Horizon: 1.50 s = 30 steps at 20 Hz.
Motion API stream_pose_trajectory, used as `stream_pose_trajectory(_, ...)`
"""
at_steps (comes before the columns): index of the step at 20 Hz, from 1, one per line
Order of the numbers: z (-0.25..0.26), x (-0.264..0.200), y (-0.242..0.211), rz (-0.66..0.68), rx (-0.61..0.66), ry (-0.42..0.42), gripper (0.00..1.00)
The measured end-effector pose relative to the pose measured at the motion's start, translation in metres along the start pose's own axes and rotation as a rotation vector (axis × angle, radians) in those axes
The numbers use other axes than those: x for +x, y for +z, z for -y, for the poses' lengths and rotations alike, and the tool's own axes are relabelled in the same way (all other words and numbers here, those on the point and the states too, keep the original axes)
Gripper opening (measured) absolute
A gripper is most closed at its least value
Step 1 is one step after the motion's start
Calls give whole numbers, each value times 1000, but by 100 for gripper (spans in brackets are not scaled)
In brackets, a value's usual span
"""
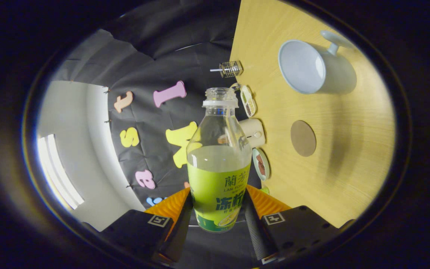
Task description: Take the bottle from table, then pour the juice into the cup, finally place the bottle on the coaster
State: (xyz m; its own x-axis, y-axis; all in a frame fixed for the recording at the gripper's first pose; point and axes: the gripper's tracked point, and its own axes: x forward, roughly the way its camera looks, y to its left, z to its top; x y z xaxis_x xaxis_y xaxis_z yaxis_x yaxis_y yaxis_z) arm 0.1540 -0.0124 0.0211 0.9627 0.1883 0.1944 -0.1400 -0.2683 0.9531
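The bottle (218, 164) is gripped between the two fingers of the gripper (218, 215), which are clenched on its labelled lower body, one on each side. It is lifted clear of the tabletop (342, 179) and carried rolled over, so that the wooden surface stands on edge beside it. The cap is off, and the pale juice reaches about to the shoulder. The cup (314, 67) is seen toward the far part of the tabletop, mouth facing the camera, with the round coaster (303, 138) nearer and well apart from it. Small items are lined along the tabletop's edge by the booth wall. The bottle is judged thin-walled, smooth and fairly heavy with liquid; a hold on the label band should suit, squeezed gently, lest juice be forced out.
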Motion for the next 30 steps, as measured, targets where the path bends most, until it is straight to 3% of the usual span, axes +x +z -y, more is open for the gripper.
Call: stream_pose_trajectory(30, -37, 9, -5, -4, 144, 90, 76)
